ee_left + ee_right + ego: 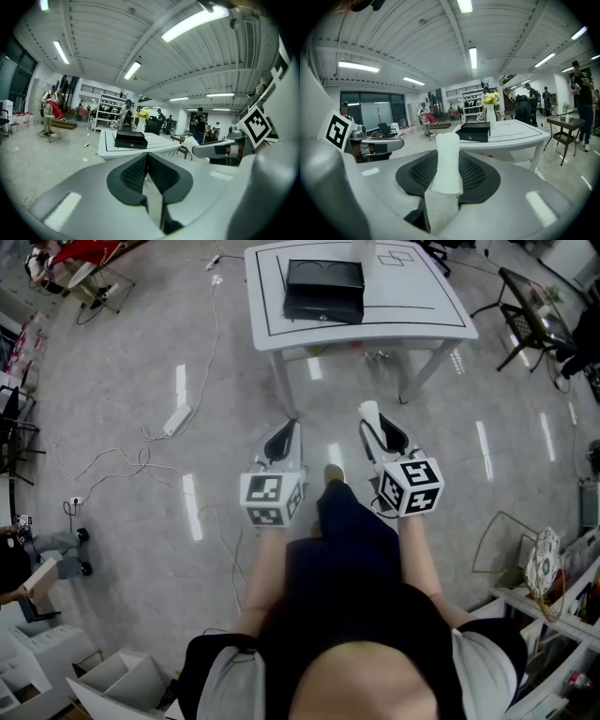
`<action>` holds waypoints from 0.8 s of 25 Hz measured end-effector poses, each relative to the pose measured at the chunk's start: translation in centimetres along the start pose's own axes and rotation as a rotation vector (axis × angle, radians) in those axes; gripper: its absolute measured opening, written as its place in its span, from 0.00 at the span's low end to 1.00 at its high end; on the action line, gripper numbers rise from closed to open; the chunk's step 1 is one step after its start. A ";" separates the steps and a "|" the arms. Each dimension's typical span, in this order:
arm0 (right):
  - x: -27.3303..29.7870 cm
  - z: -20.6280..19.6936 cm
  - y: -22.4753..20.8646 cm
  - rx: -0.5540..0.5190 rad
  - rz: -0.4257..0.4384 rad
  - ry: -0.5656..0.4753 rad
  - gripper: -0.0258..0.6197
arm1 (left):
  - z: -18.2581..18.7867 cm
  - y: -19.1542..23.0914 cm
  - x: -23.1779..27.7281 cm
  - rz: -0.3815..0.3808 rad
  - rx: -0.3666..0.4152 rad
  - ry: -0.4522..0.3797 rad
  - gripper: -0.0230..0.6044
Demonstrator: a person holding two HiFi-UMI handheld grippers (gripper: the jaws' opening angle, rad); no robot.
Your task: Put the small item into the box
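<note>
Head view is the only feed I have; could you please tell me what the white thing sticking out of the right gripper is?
Observer: The right gripper is shut on a white, soft-looking rolled item, which stands upright between its black ribbed pads.
Operator: Thank you. Is the other one carrying anything?
Observer: No. The left gripper has its jaws closed together with nothing between them.
Operator: And what is the pale thing at the top edge of my picture?
Observer: A white vase of yellow flowers. It stands on the white table, beyond the black rectangular box.
</note>
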State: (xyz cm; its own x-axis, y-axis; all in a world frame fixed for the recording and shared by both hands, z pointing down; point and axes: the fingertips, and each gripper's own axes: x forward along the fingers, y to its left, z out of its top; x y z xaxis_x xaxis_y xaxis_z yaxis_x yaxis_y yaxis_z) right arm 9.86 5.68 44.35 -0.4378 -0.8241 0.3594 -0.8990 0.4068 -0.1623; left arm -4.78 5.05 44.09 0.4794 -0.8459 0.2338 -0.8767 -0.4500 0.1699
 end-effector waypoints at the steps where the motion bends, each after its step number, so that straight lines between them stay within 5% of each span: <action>1: 0.2 0.1 -0.1 -0.001 0.001 0.001 0.25 | 0.1 0.1 0.3 0.000 -0.001 0.001 0.05; 20: 4.9 1.7 -3.8 0.005 0.005 0.026 0.25 | 0.8 2.3 6.1 0.015 -0.021 0.019 0.05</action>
State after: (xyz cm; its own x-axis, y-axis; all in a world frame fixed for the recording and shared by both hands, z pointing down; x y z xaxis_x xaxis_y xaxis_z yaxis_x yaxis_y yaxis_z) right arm 11.07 -0.60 45.20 -0.4421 -0.8112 0.3827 -0.8968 0.4092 -0.1686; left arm -3.93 -1.43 45.11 0.4670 -0.8468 0.2547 -0.8829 -0.4310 0.1860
